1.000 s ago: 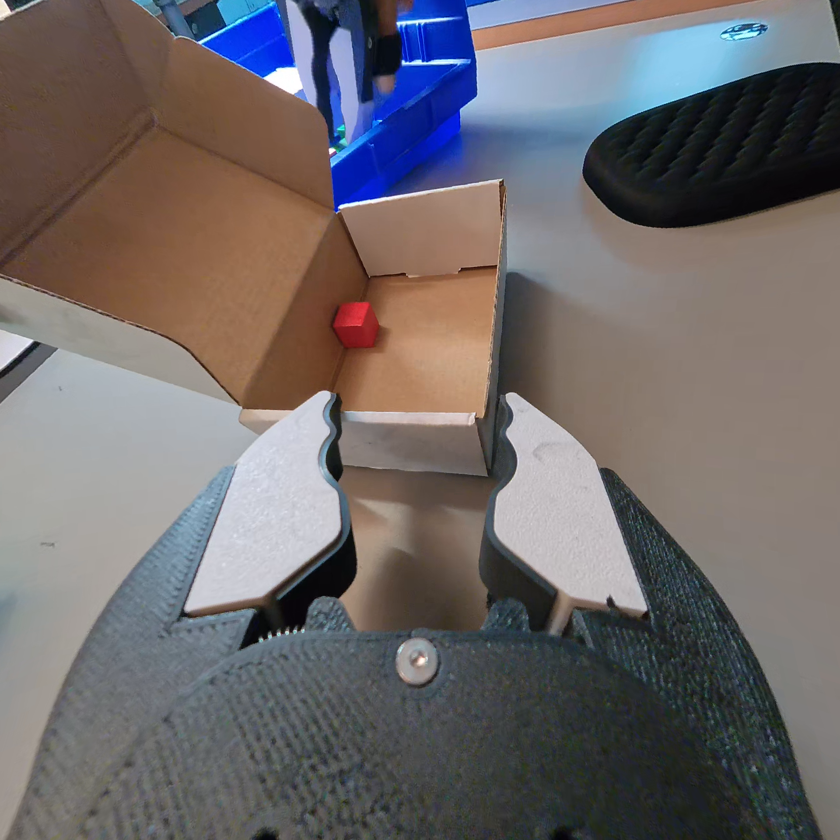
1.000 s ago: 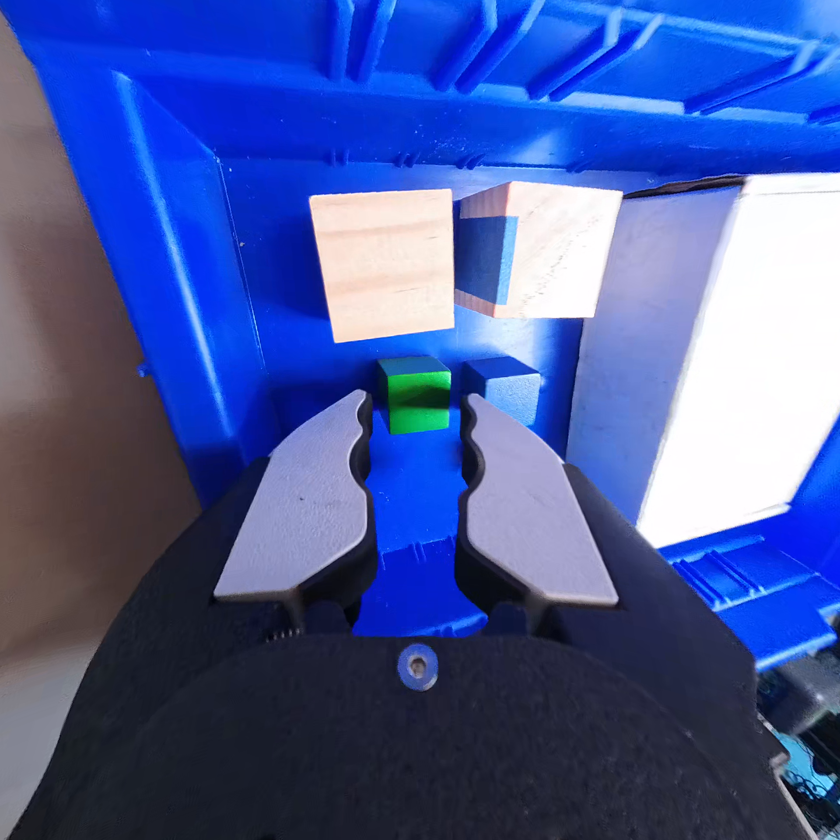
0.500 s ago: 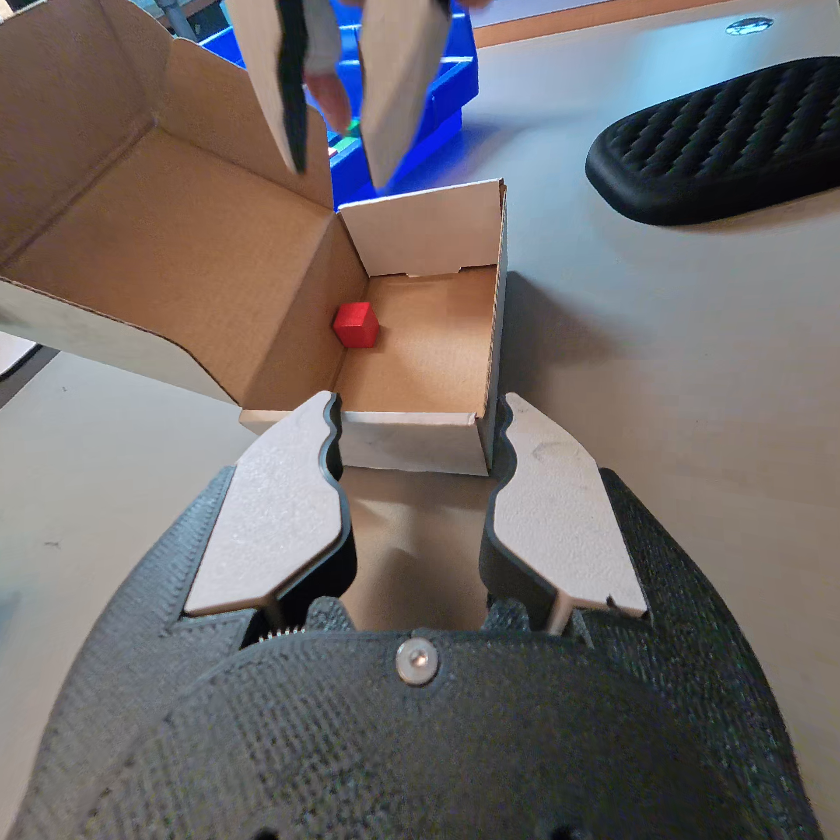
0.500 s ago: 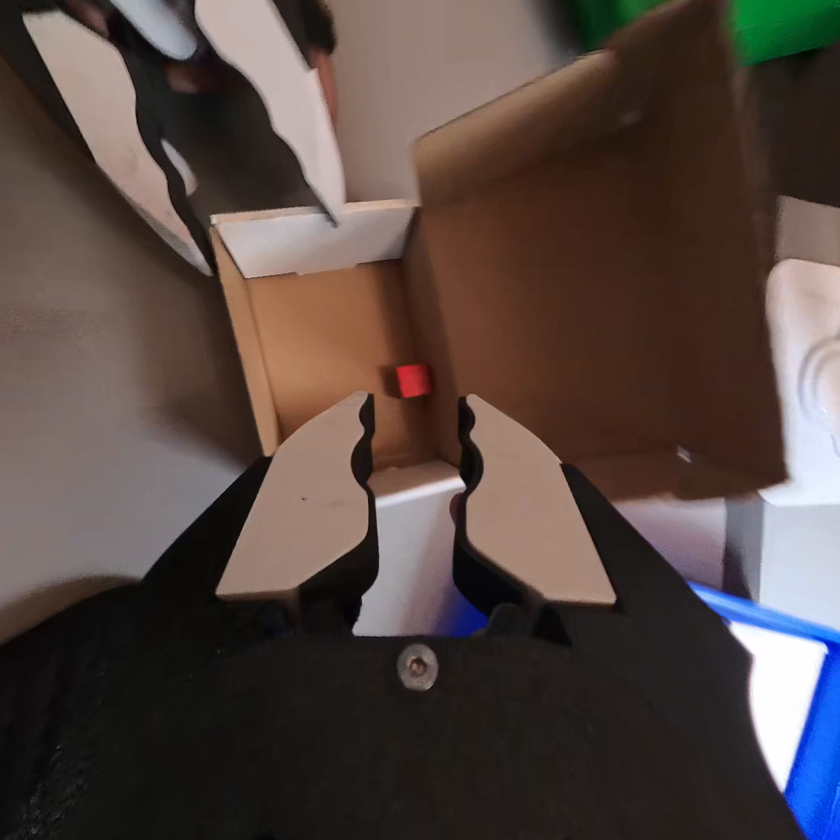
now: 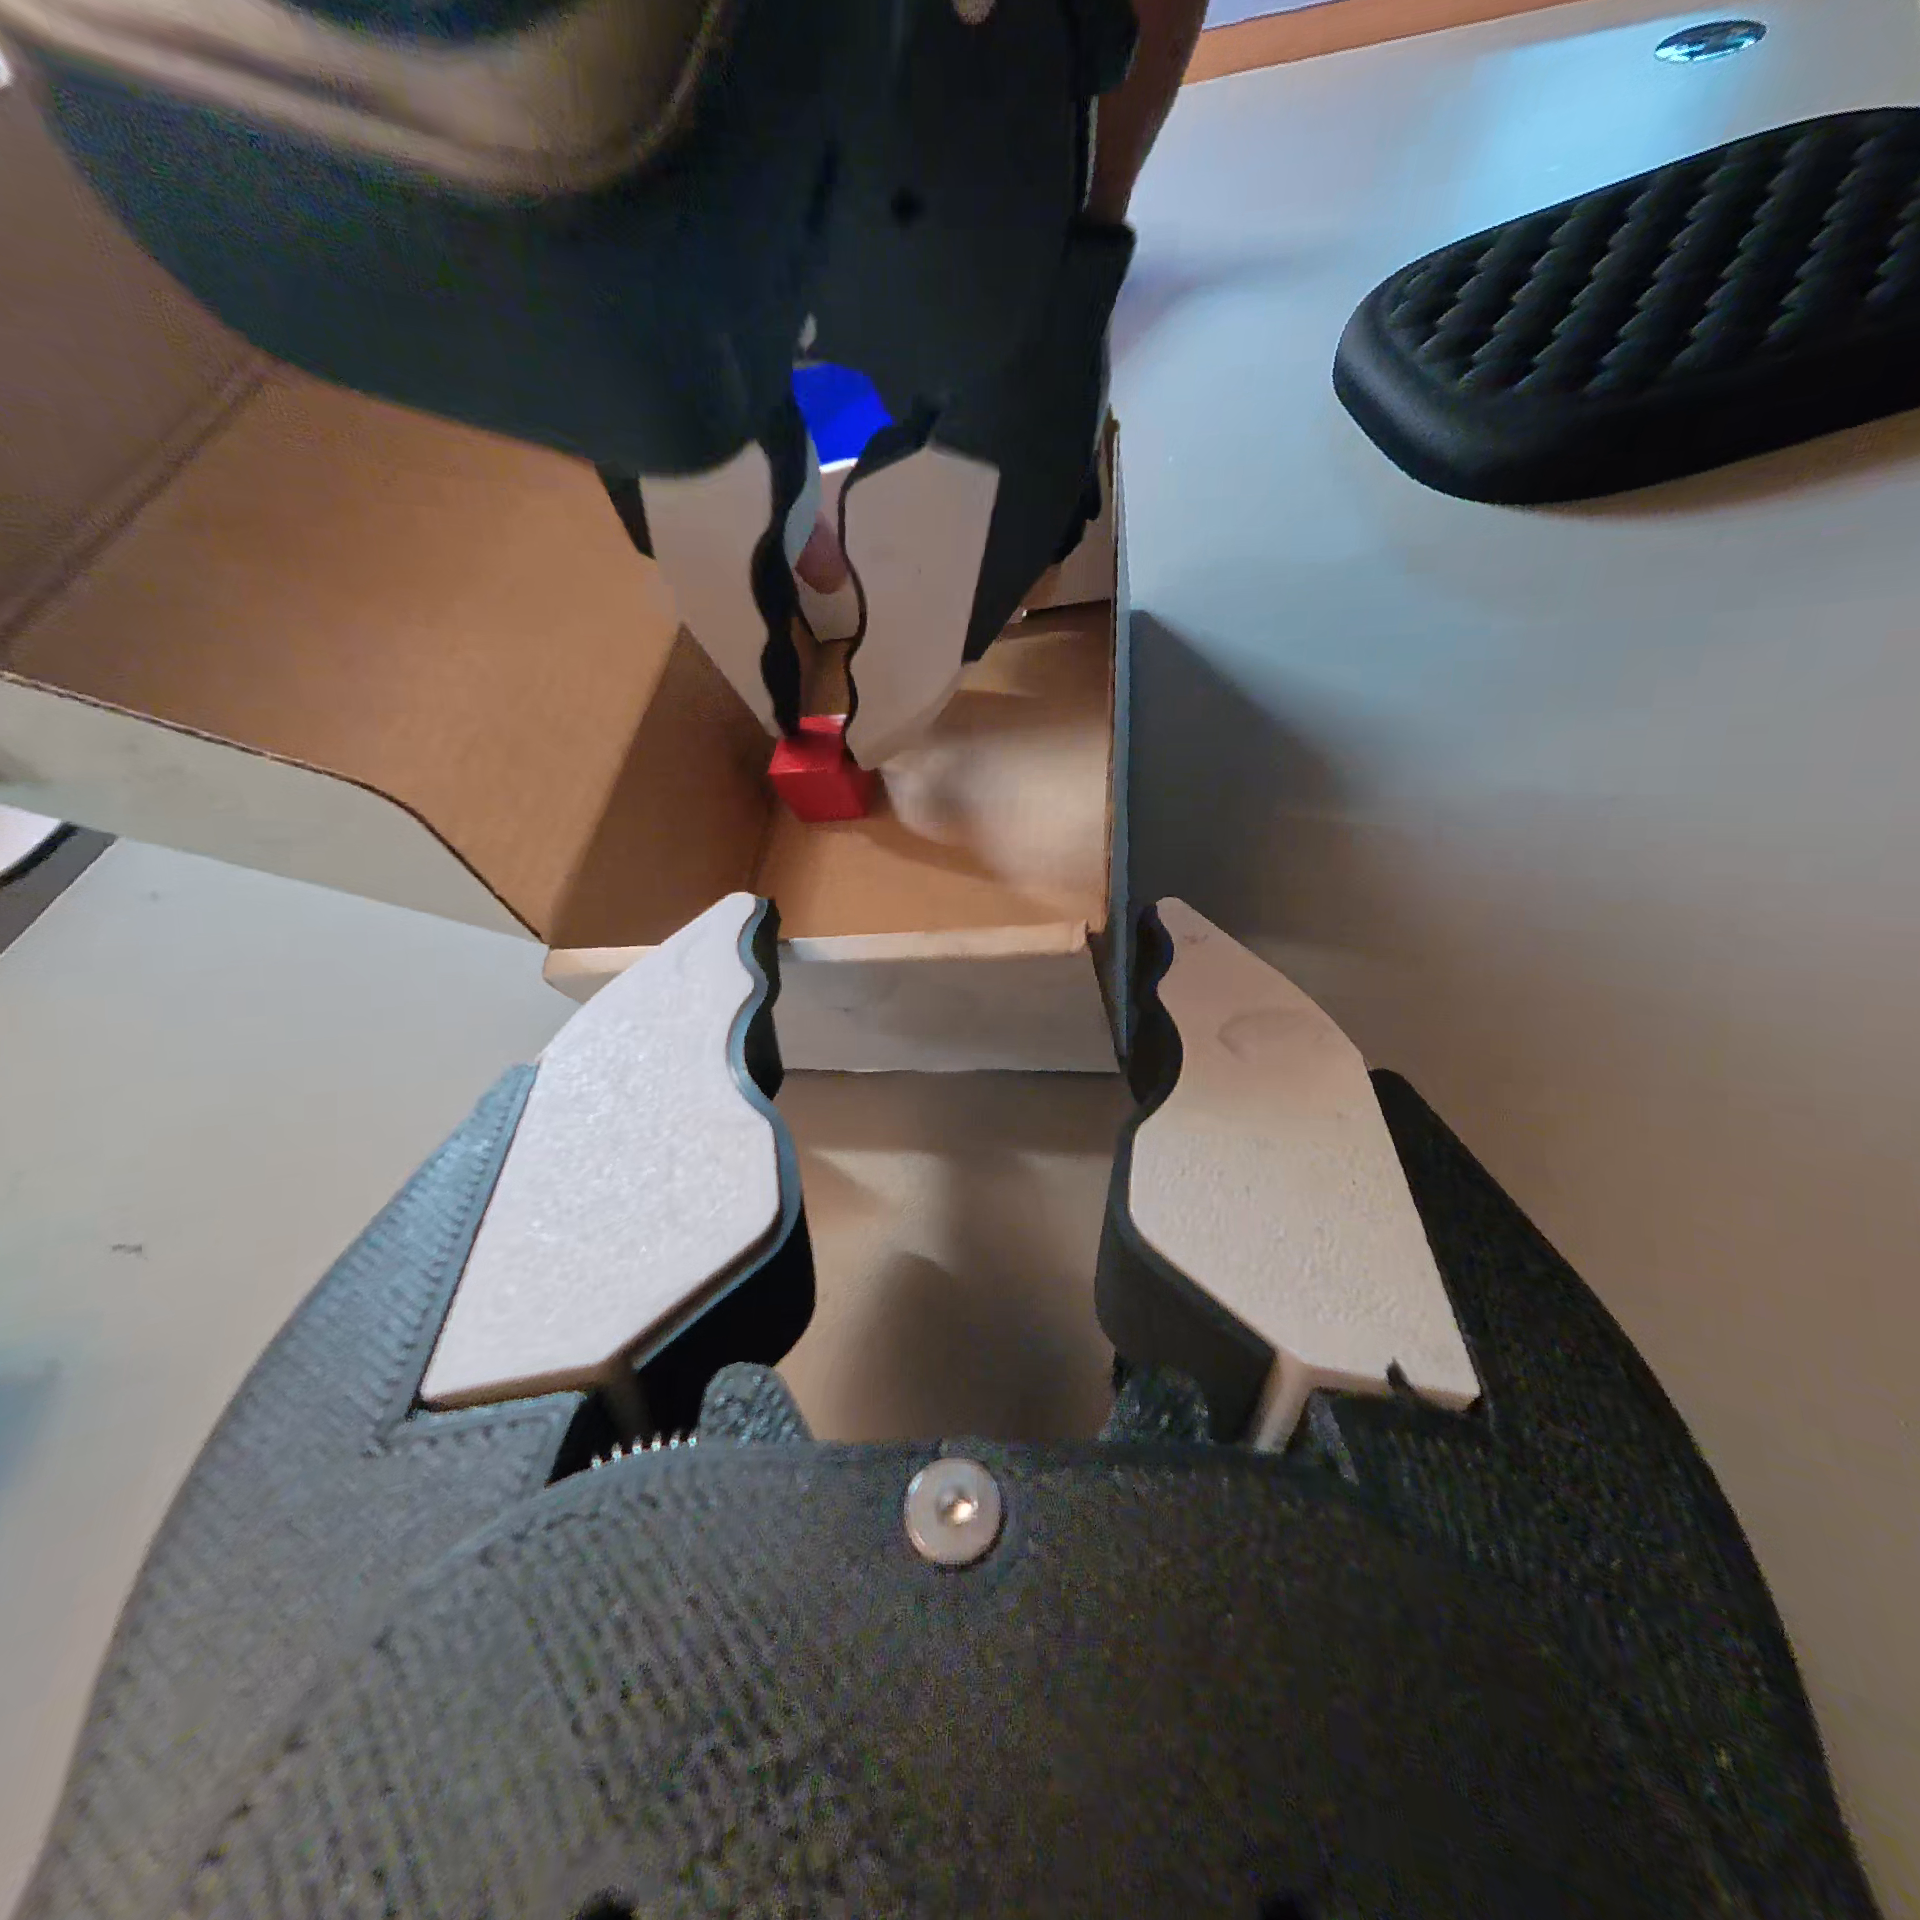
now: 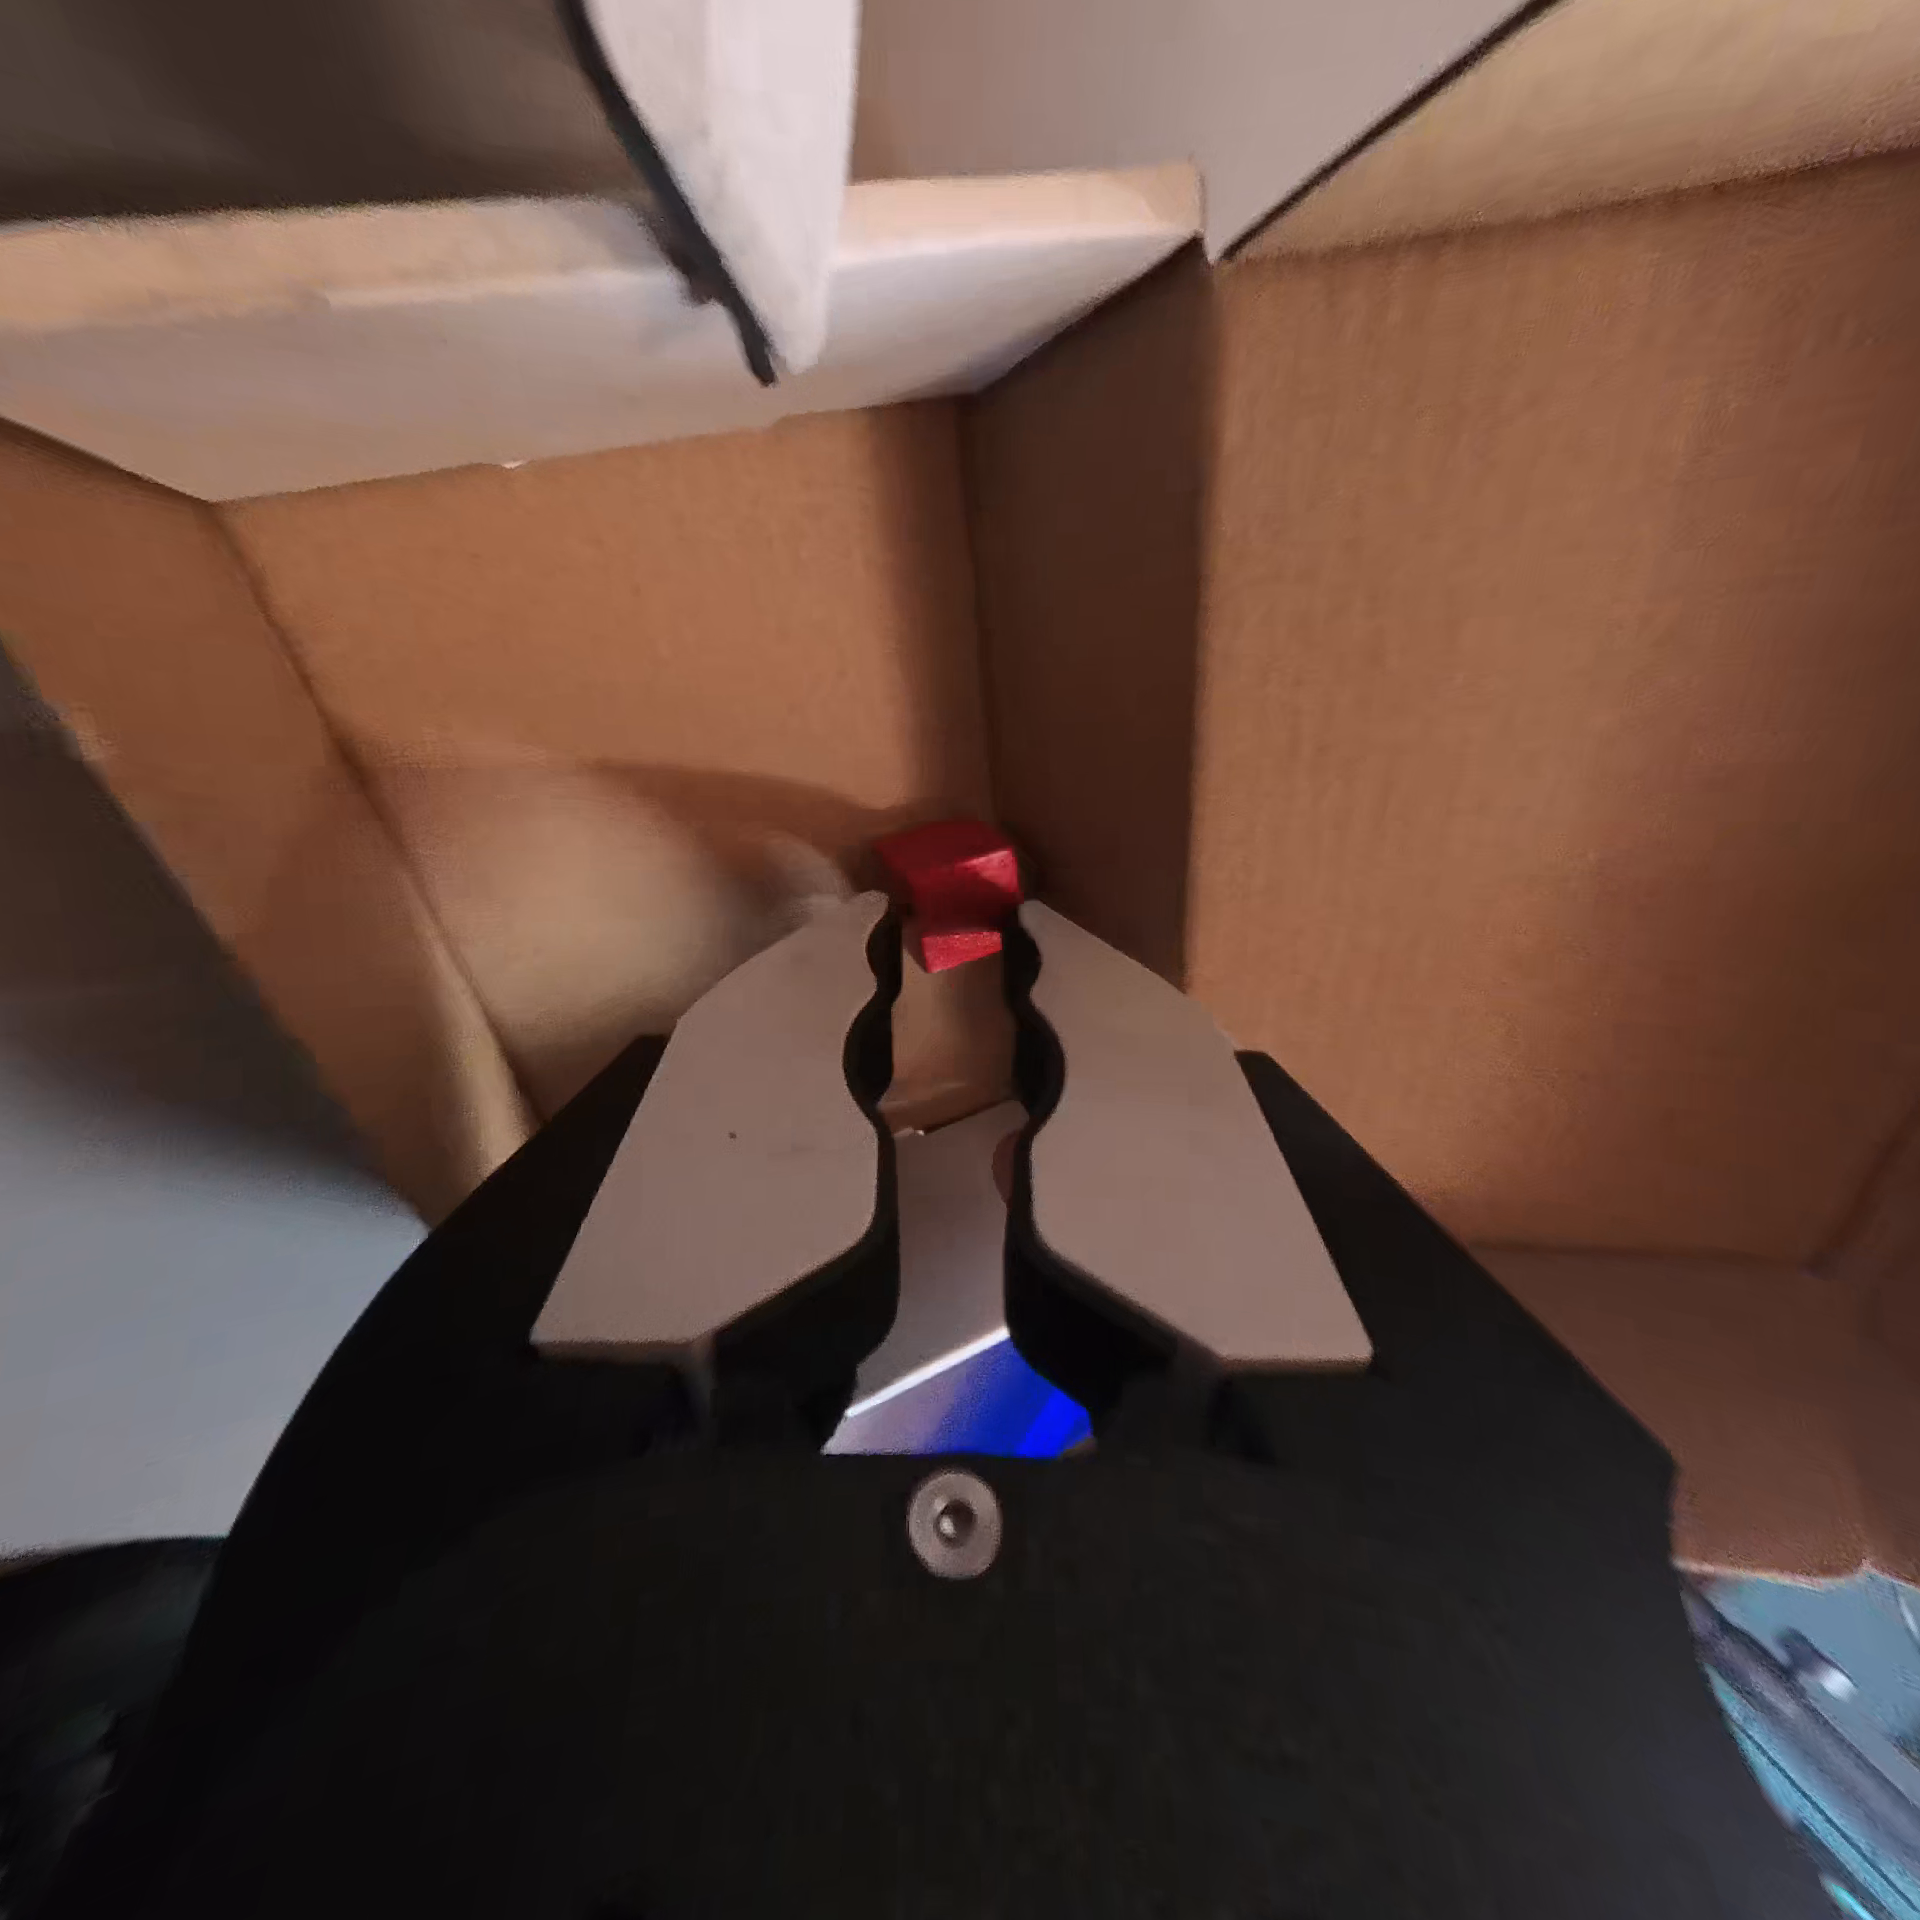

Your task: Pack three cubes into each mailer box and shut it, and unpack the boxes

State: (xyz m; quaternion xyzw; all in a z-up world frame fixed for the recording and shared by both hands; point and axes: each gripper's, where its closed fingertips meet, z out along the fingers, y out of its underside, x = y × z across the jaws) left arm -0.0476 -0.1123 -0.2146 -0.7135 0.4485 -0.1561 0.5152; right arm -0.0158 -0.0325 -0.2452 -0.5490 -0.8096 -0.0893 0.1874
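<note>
An open white mailer box with a brown inside stands on the table, its lid folded back to the left. One red cube lies on the box floor against the lid-side wall. My right gripper reaches down into the box, its tips closed on the red cube; it also shows in the left wrist view. My left gripper is open and empty, just in front of the box's near wall. One of its fingers shows at the top of the right wrist view.
A black textured pad lies on the grey table at the far right. A blue bin shows through the gap behind the right gripper. The box walls stand close around the right gripper. The gap from one gripper's tips to the other's is roughly 10 cm.
My right gripper left the blue bin, swung over the box and came down into it, and its fingers narrowed around the red cube. The left gripper has not moved.
</note>
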